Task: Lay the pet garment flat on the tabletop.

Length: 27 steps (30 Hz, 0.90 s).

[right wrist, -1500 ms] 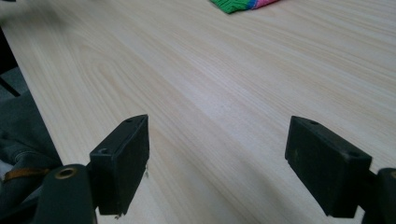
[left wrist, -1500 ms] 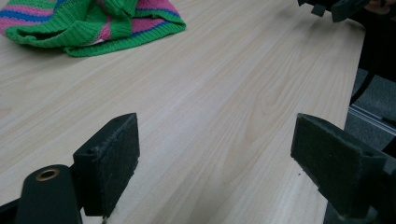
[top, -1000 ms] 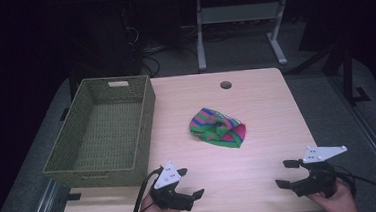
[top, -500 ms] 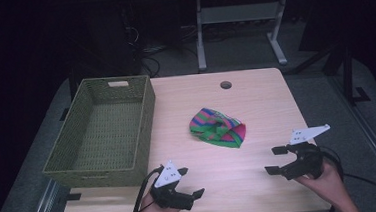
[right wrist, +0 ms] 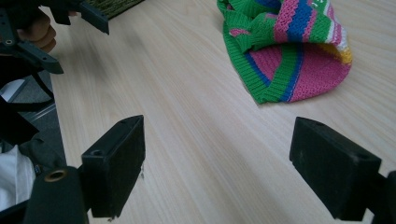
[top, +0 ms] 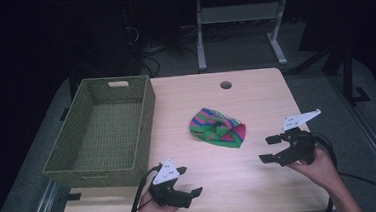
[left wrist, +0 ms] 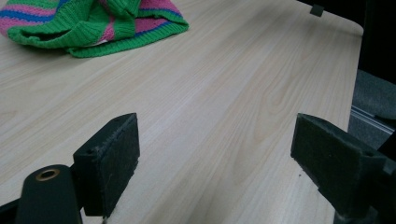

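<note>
- Right, I've got the right gripper (top: 273, 148) with jaws wide apart and empty, pointed at the striped knit cloth (top: 216, 128) bunched mid-worktop, right of the basket.
- I'd come in low at the near green hem (right wrist: 275, 86) and pinch a thick fold, not one loose edge.
- Left gripper (top: 190, 186) sits near the front edge, jaws also apart, holding nothing.
- The green wicker basket (top: 144, 120) stands empty at the left, well apart from the cloth.
- Bare worktop (top: 255, 91) between me and the cloth, so nothing blocks the approach.
</note>
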Each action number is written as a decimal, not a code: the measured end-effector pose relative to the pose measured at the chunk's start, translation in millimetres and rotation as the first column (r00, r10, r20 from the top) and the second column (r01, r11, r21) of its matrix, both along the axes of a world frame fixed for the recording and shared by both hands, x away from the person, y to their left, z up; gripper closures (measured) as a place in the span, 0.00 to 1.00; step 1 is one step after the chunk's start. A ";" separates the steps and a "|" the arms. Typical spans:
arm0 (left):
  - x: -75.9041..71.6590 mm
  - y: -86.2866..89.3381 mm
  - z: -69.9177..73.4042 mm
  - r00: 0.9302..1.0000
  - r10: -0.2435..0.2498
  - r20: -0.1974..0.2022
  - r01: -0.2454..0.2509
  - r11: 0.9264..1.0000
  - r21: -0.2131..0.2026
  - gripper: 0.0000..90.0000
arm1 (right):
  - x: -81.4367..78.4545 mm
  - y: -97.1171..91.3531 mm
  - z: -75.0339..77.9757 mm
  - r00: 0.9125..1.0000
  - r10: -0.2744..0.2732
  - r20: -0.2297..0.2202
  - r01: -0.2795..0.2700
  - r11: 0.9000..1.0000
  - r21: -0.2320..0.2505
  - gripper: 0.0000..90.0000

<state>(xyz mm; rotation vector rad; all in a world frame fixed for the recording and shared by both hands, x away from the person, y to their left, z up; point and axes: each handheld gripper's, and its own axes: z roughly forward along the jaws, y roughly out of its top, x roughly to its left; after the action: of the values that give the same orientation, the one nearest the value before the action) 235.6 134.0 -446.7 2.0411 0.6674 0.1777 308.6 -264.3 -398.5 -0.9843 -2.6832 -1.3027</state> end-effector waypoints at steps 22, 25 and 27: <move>0.8 -3.1 0.5 1.000 -0.010 0.014 0.010 1.000 0.007 0.17 | 49.4 32.1 24.8 0.998 0.064 -0.023 -0.065 0.997 -0.034 0.20; 1.9 -3.6 0.2 1.000 -0.011 0.012 0.011 1.000 0.006 0.17 | 54.0 36.3 26.7 0.997 0.070 -0.024 -0.071 0.996 -0.044 0.20; 1.9 -3.5 0.5 1.000 -0.012 0.012 0.012 1.000 0.003 0.17 | 58.0 39.5 28.1 0.997 0.071 -0.026 -0.072 0.996 -0.055 0.20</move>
<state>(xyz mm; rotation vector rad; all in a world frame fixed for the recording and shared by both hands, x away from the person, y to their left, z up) 237.5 130.5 -446.3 2.0450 0.6477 0.1841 366.5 -224.8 -370.4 -0.8940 -2.7234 -1.2022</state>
